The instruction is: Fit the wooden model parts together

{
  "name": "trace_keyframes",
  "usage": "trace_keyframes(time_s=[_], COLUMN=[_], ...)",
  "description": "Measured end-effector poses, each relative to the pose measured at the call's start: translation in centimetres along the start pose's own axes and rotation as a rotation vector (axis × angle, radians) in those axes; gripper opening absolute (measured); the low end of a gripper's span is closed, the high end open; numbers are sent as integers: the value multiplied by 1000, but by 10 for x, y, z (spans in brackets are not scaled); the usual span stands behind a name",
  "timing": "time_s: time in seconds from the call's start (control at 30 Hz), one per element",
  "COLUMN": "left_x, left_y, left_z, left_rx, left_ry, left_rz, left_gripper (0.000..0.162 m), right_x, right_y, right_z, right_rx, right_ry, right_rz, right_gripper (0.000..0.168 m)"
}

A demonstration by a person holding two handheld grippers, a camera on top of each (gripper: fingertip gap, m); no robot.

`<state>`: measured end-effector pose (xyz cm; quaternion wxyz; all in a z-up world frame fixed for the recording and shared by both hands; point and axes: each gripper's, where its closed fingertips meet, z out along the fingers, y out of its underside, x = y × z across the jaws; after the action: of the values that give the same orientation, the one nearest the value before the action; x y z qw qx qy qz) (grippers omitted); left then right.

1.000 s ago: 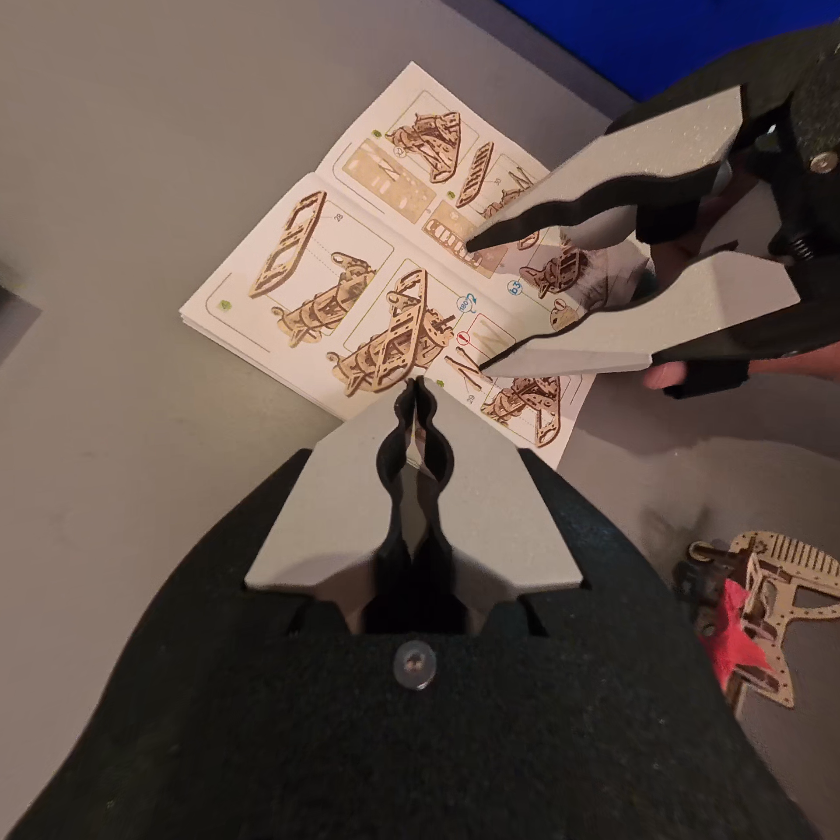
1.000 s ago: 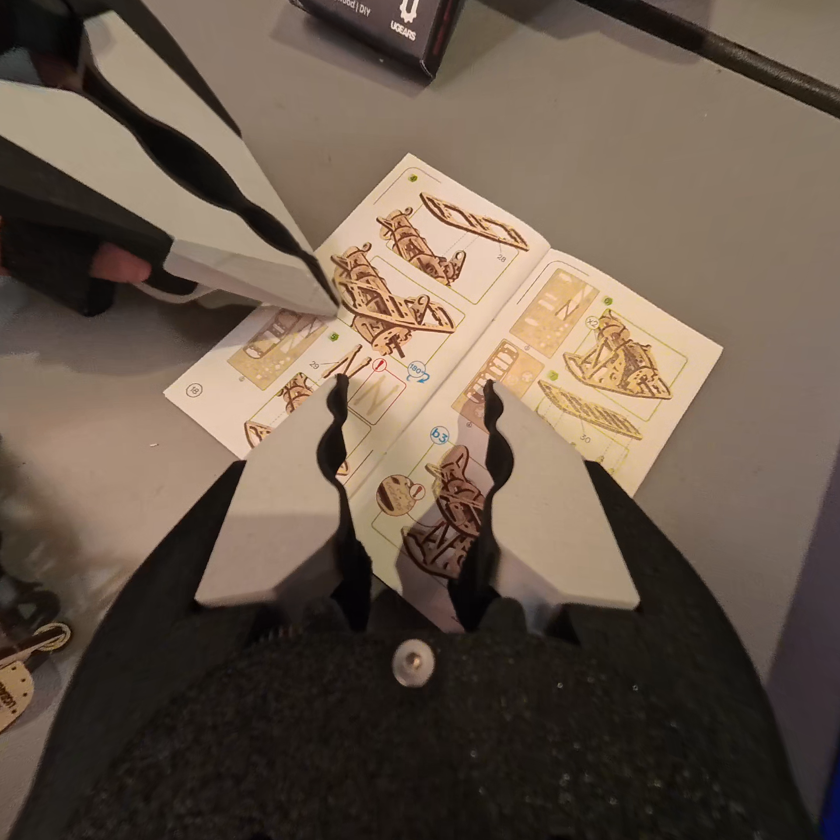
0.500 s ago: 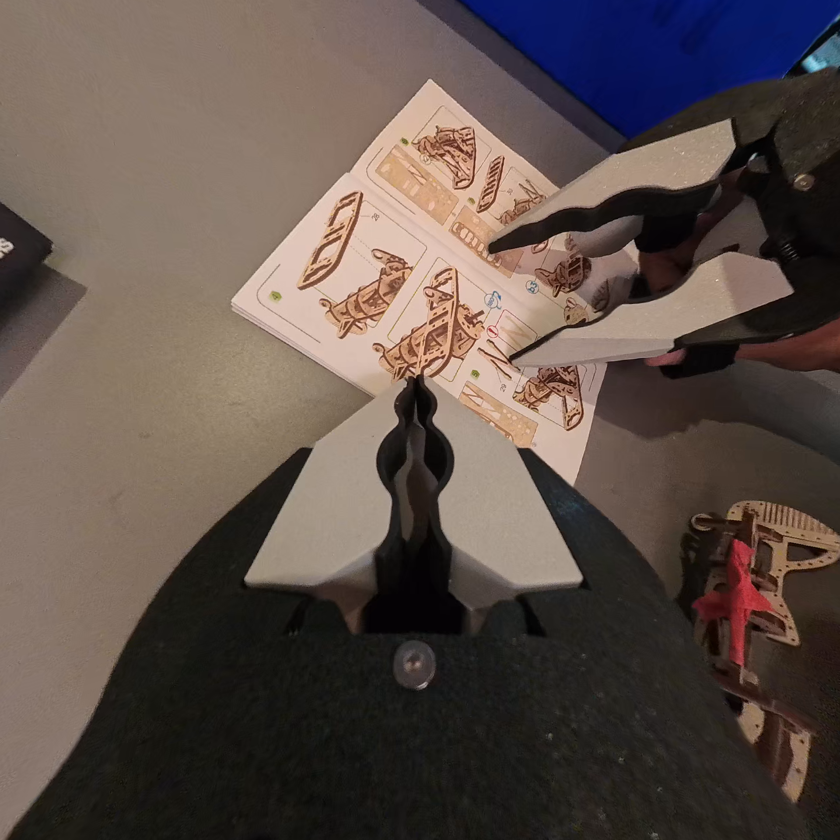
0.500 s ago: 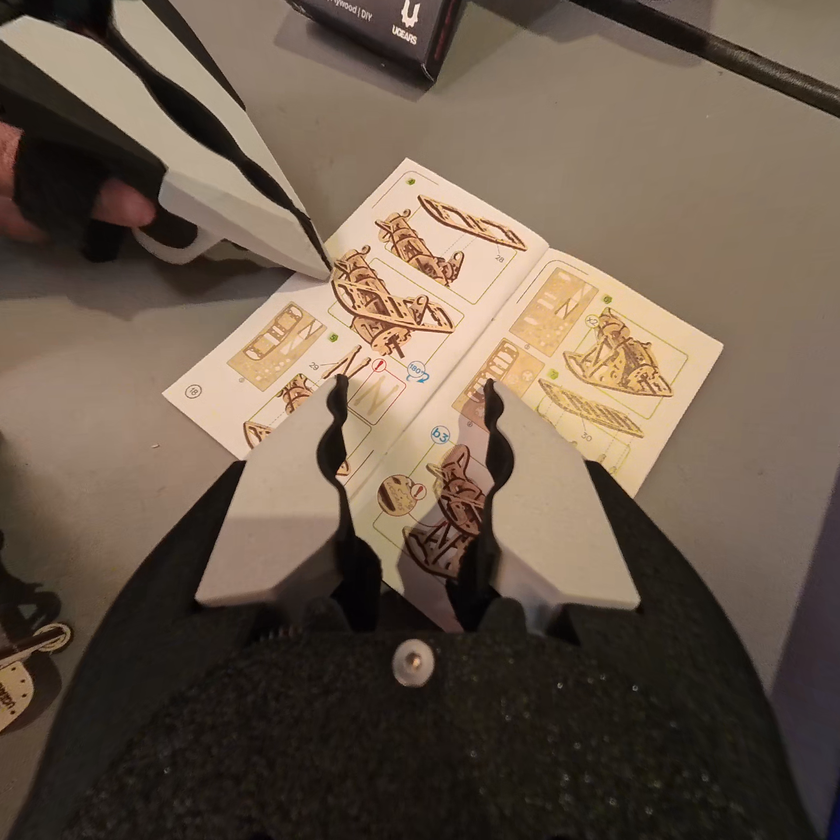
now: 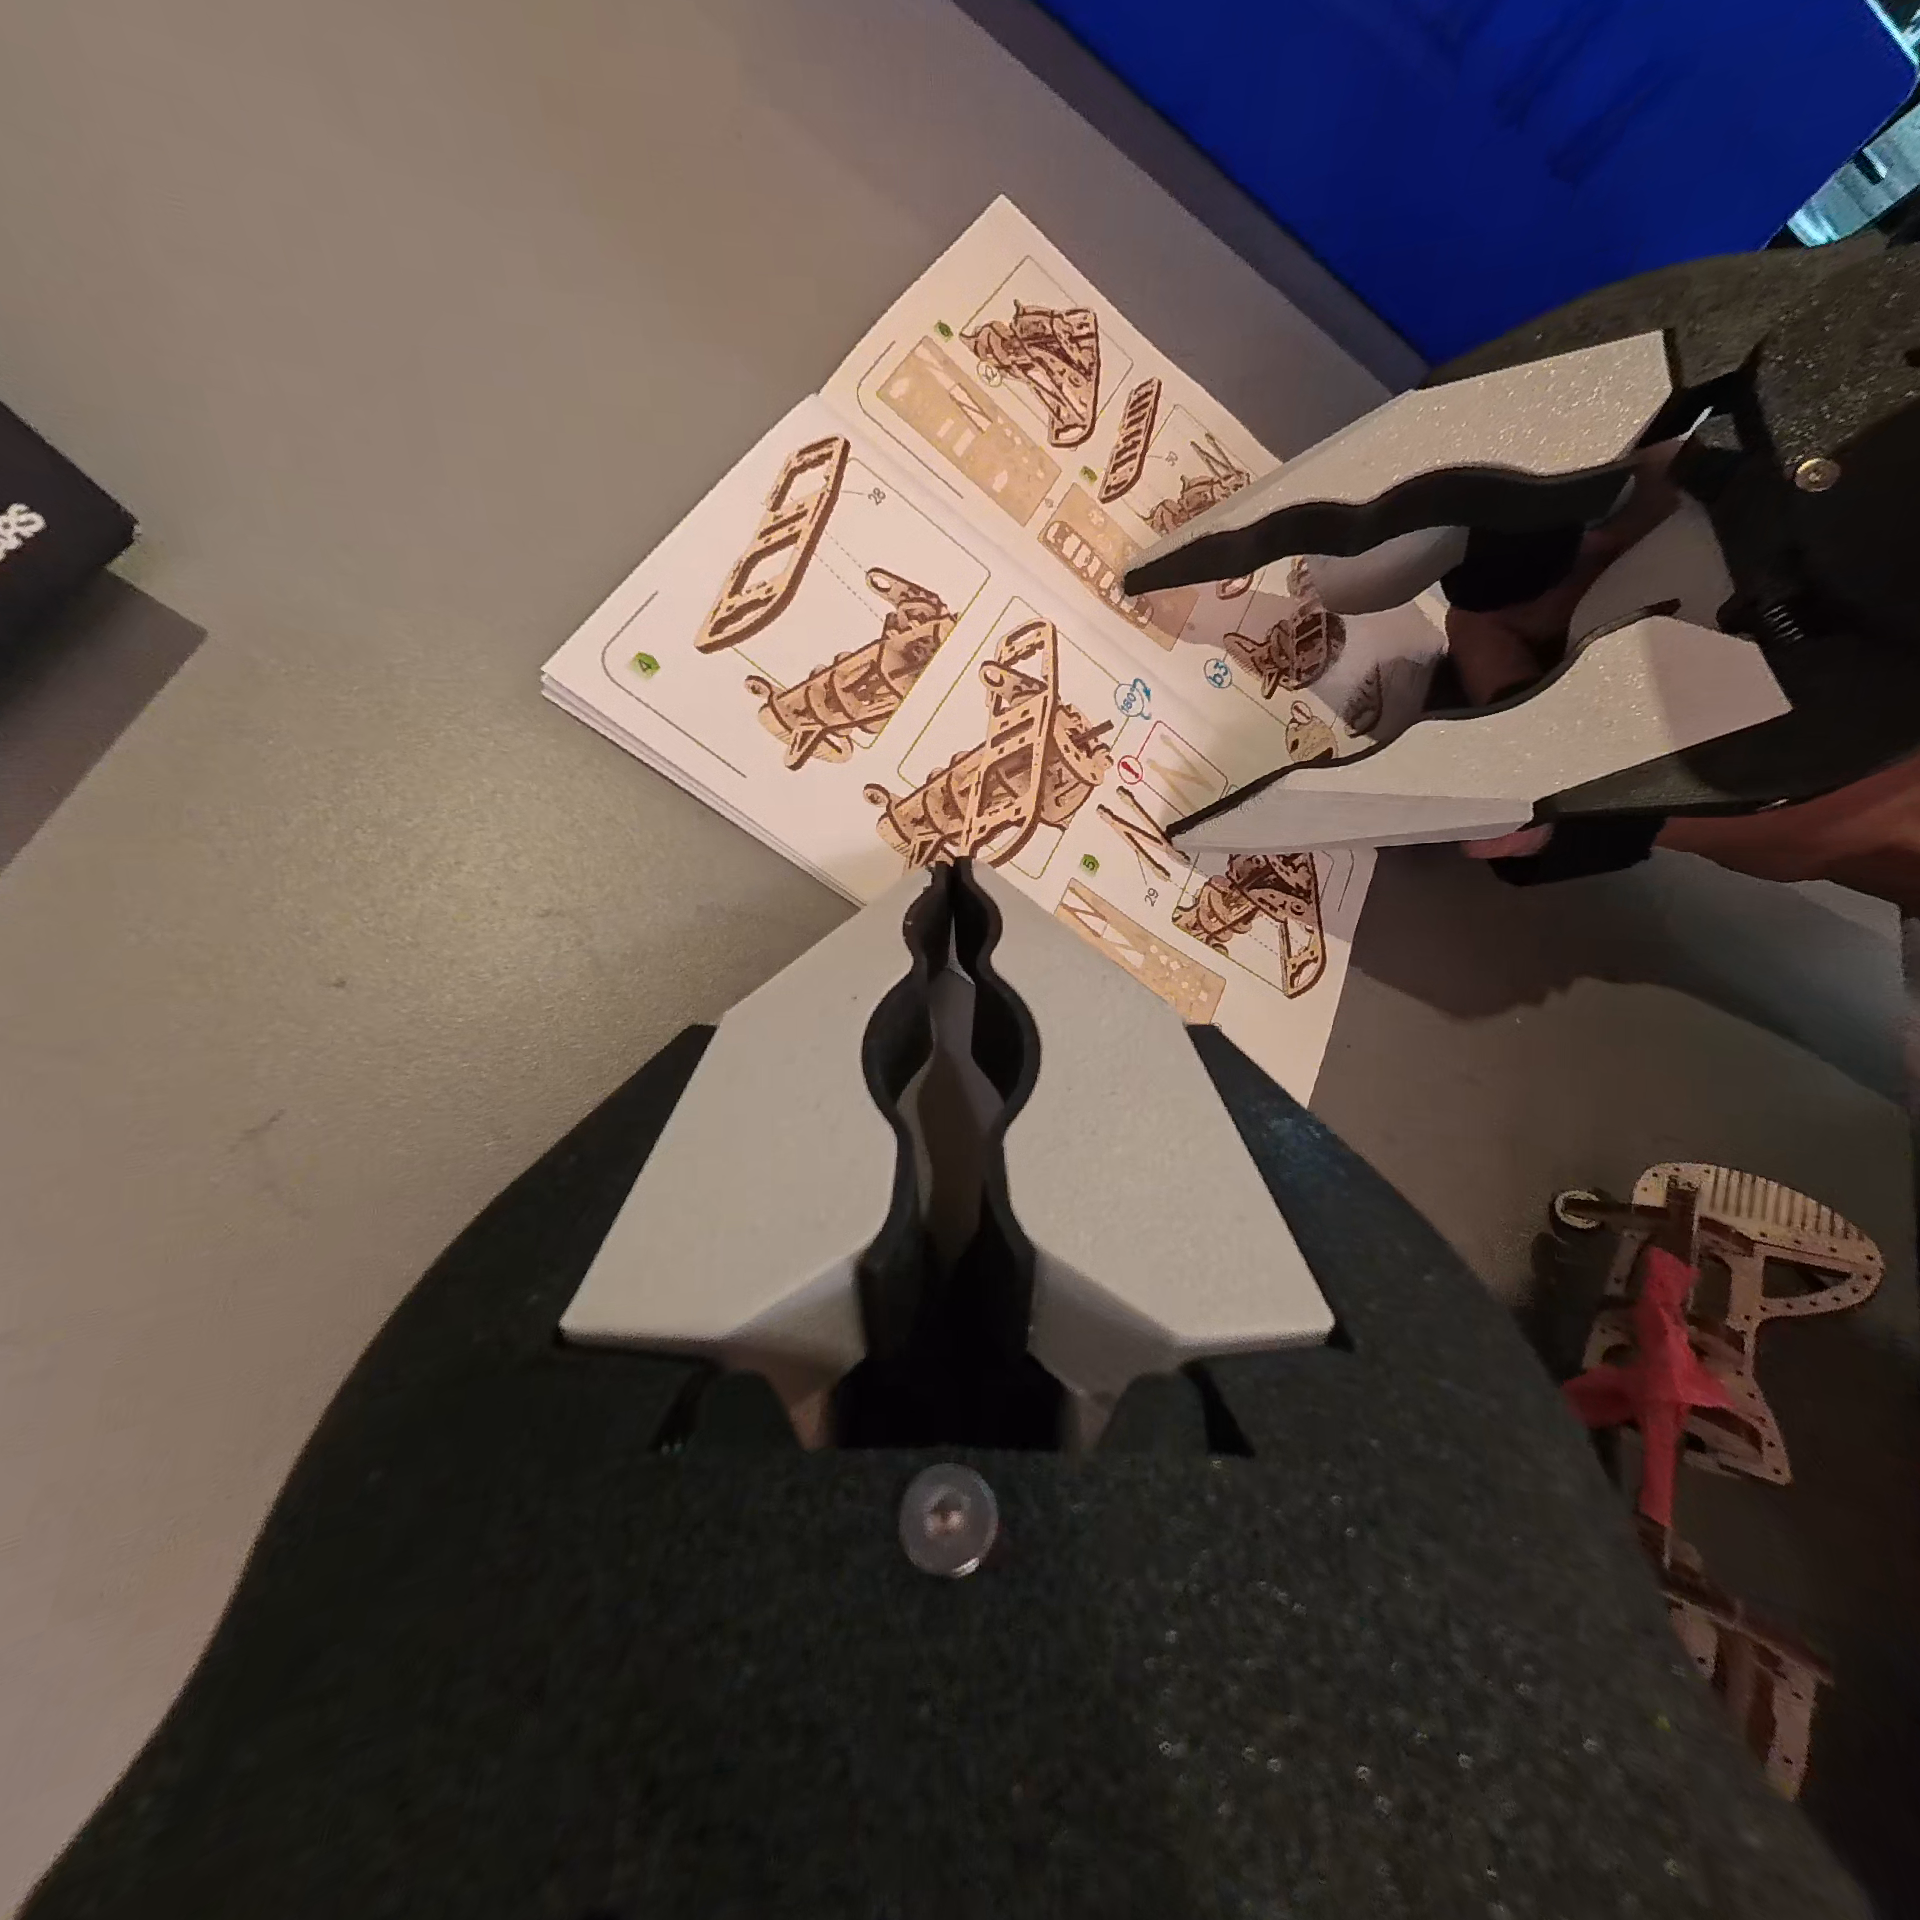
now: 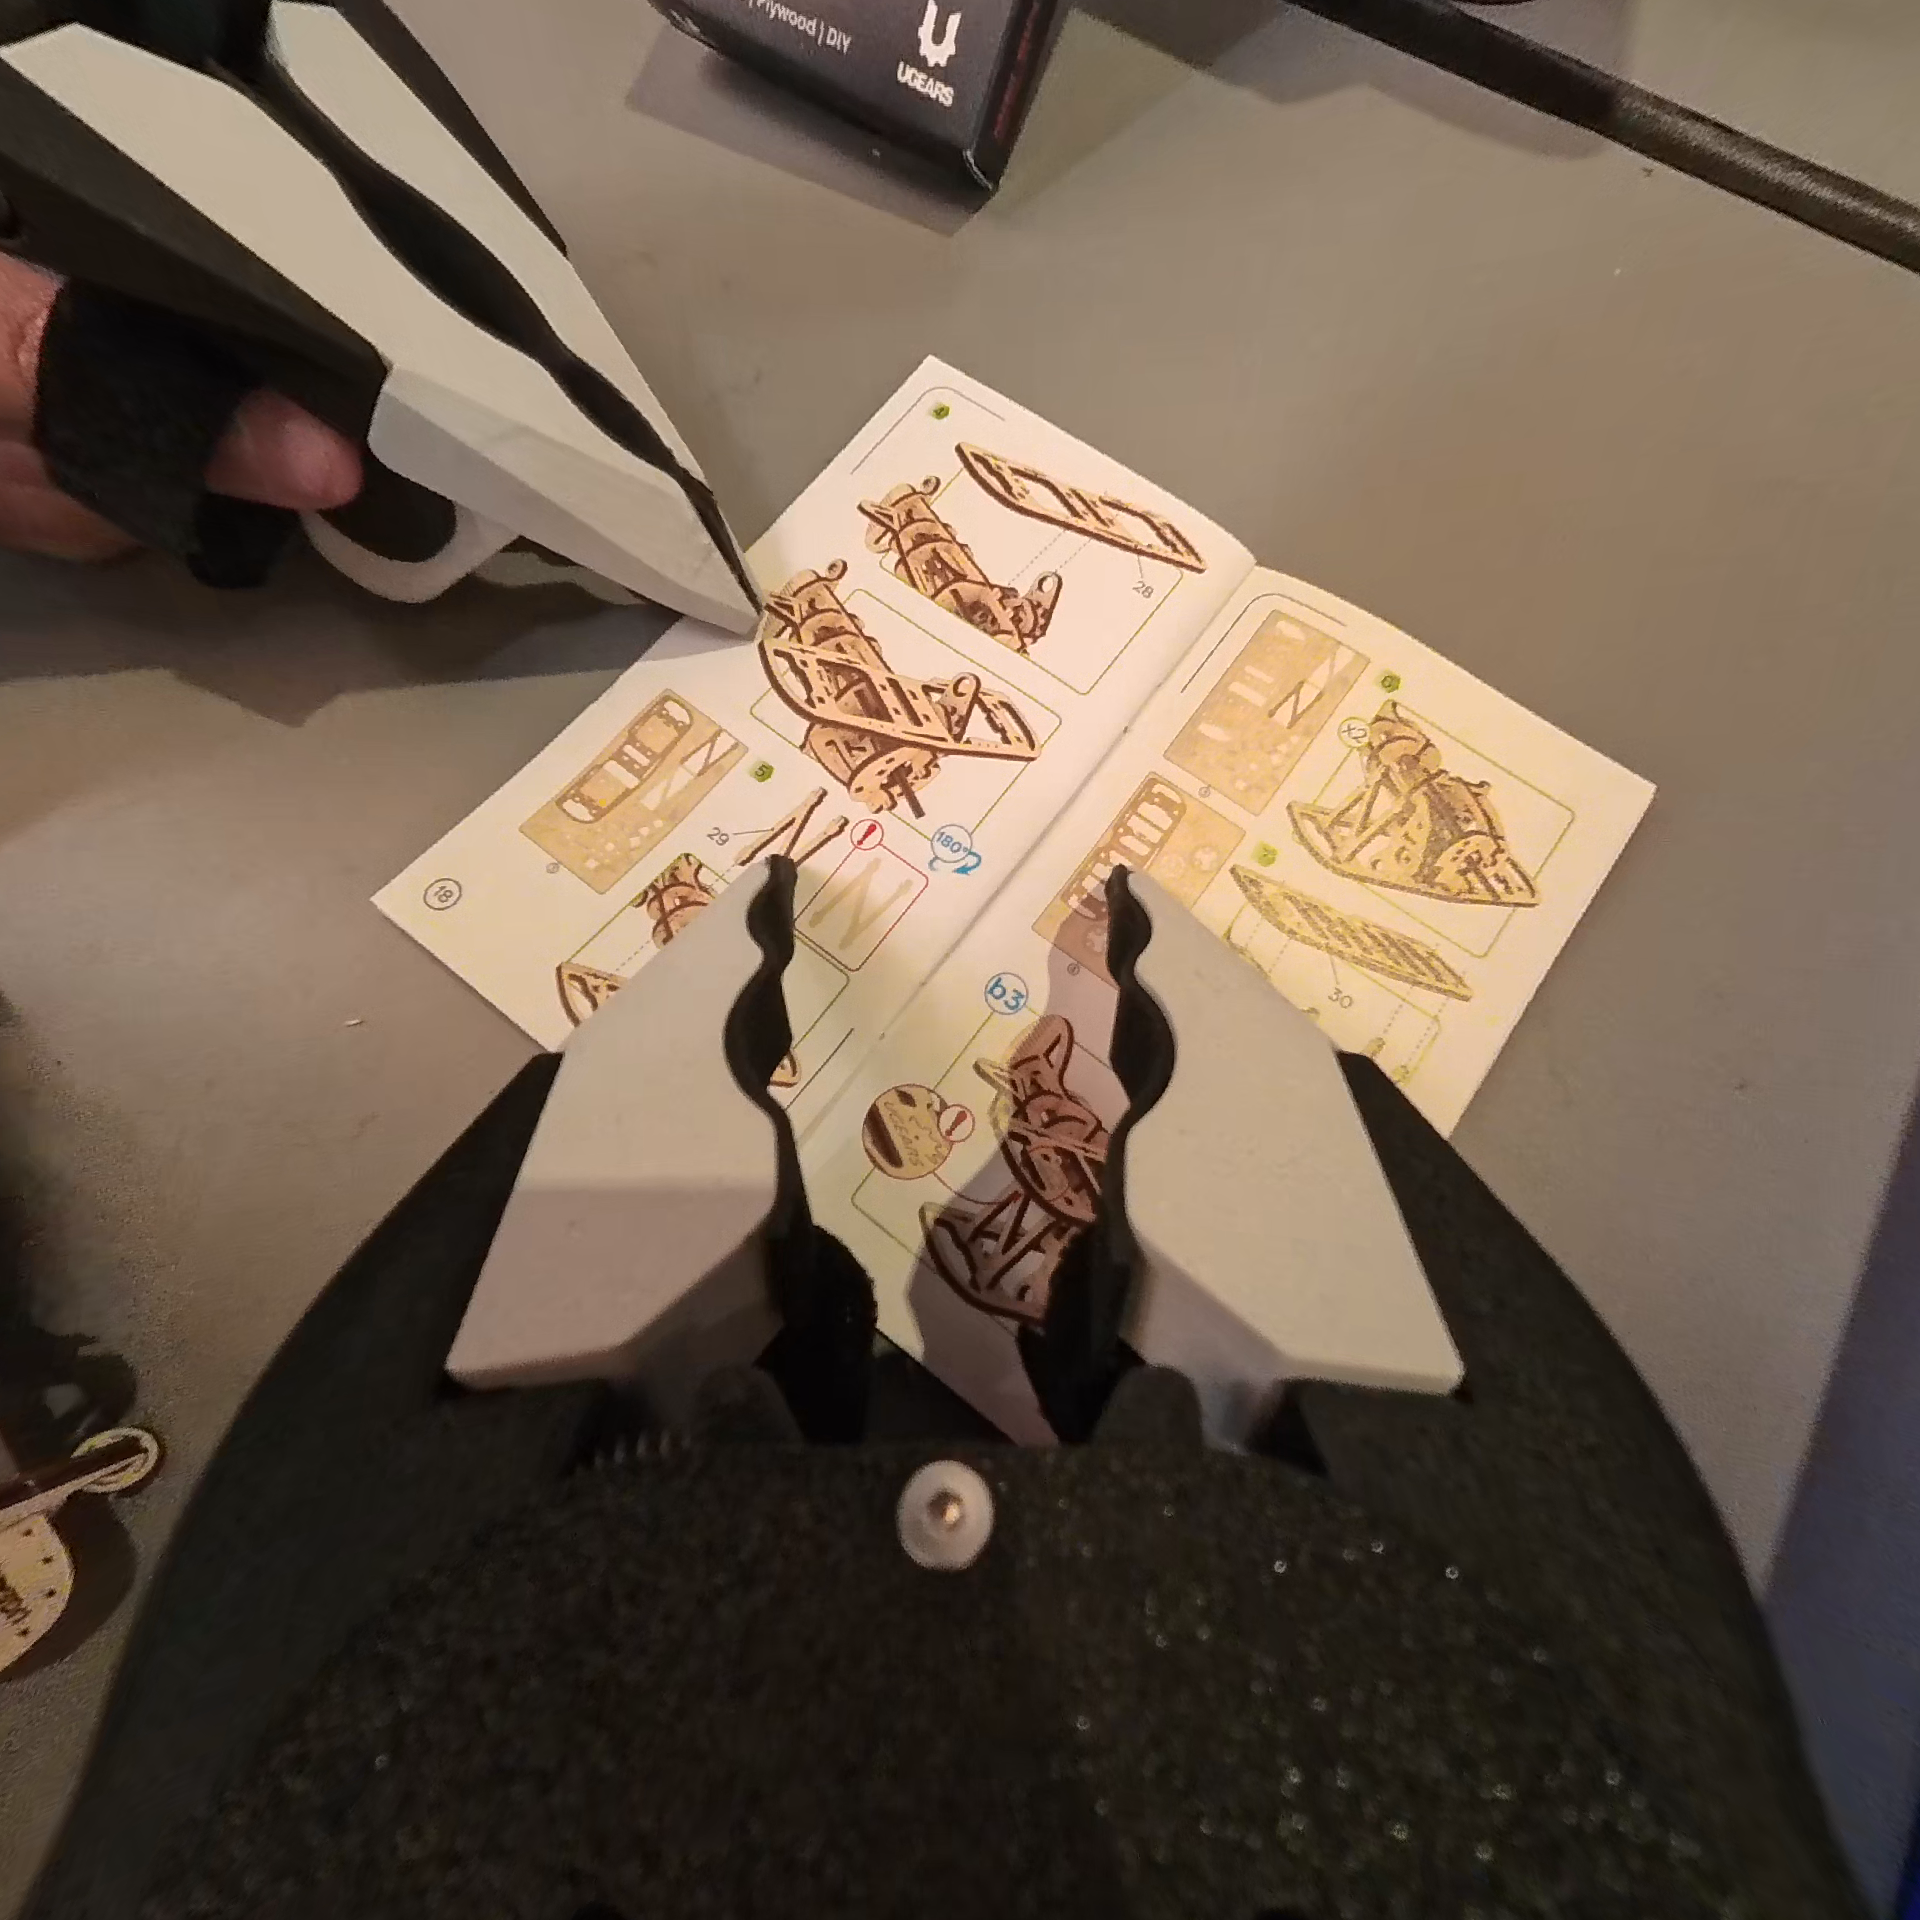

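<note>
An open instruction booklet [image 5: 935, 644] lies flat on the grey table; it also shows in the right wrist view [image 6: 1195, 748]. My left gripper [image 5: 951, 868] is shut and empty, its tip at the booklet's near edge; in the right wrist view [image 6: 743, 608] its tip sits at the booklet's left edge. My right gripper [image 6: 940, 873] is open and empty above the booklet's lower pages; in the left wrist view [image 5: 1148, 707] it hovers over the booklet's right part. A partly built wooden model [image 5: 1704, 1340] with a red piece lies at the right.
A dark box [image 6: 894, 73] stands at the table's far side, beyond the booklet; its corner shows in the left wrist view [image 5: 42, 530]. A wooden part [image 6: 42, 1538] lies at the lower left. A blue surface [image 5: 1507, 135] borders the table. A black rod [image 6: 1621, 104] crosses the top right. There is about 7 cm between the tips of the two grippers. The black rod [image 6: 1621, 104] is about equally far from each gripper, around 25 cm.
My left gripper has drawn back from the booklet, its tip now at the left edge instead of over the page. The right gripper has stayed open over the booklet.
</note>
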<state>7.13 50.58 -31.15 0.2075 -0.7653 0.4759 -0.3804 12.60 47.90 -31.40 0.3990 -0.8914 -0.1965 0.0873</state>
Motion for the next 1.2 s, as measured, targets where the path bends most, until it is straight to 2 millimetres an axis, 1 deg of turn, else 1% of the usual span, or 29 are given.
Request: trace_keyframes(time_s=[0.1, 0.23, 0.27, 0.3, 0.33, 0.37, 0.4, 0.43, 0.47, 0.5, 0.57, 0.6, 0.63, 0.67, 0.7, 0.73, 0.8, 0.9, 0.97, 1.03, 1.1, 1.2], left_x=[0, -1, -4, -11, -13, -15, -22, -34, -49, -60, -72, -75, -75, -74, -75, -78, -88, -97, -94, -92, -91, -92], left_y=[0, 0, -1, -2, -3, -4, -1, 9, 28, 52, 100, 120, 136, 148, 156, 161, 160, 165, 163, 164, 164, 164], left_z=[0, 0, -2, -9, -21, -39, -63, -92, -122, -151, -200, -219, -230, -234, -232, -232, -234, -227, -225, -224, -223, -223], left_rx=[1, 4, 10, 33, 69, 117, 168, 205, 217, 205, 179, 181, 177, 168, 152, 143, 140, 82, 104, 111, 117, 126], left_ry=[-9, -62, -107, -187, -231, -268, -332, -418, -519, -610, -758, -812, -837, -834, -830, -853, -938, -1009, -1009, -1005, -997, -999], left_rz=[6, 62, 77, 65, 29, -28, -96, -168, -241, -301, -388, -419, -454, -491, -522, -529, -508, -529, -529, -524, -516, -512], left_gripper=[0, 0, 0, 4, 11, 18, 25, 29, 38, 46, 56, 59, 65, 76, 86, 90, 105, 116, 113, 114, 115, 114], right_x=[0, 0, 0, 0, 0, 1, 1, 1, 2, 2, -2, -6, -9, -12, -15, -19, -26, -34, -39, -46, -54, -63], right_y=[0, 0, 0, 0, 0, 1, 1, 1, 0, -2, -12, -19, -25, -30, -33, -34, -35, -31, -27, -20, -9, 7], right_z=[0, 0, 0, 0, -1, -2, -3, -3, -5, -7, -16, -23, -30, -37, -44, -50, -63, -86, -104, -119, -127, -134], right_rx=[0, -1, -2, -3, -5, -6, -7, -7, -6, -8, 10, 37, 63, 78, 85, 88, 94, 98, 113, 133, 136, 131], right_ry=[1, 0, -1, 0, 1, 1, 1, 7, 21, 30, 27, 25, 30, 34, 34, 35, 40, 75, 97, 97, 72, 49], right_rz=[0, 0, 2, 1, 0, 2, 4, 9, 21, 33, 50, 50, 44, 38, 33, 32, 26, 13, 17, 43, 82, 127], right_gripper=[60, 60, 60, 60, 60, 59, 60, 61, 65, 69, 71, 71, 70, 70, 71, 71, 71, 70, 69, 68, 67, 66])
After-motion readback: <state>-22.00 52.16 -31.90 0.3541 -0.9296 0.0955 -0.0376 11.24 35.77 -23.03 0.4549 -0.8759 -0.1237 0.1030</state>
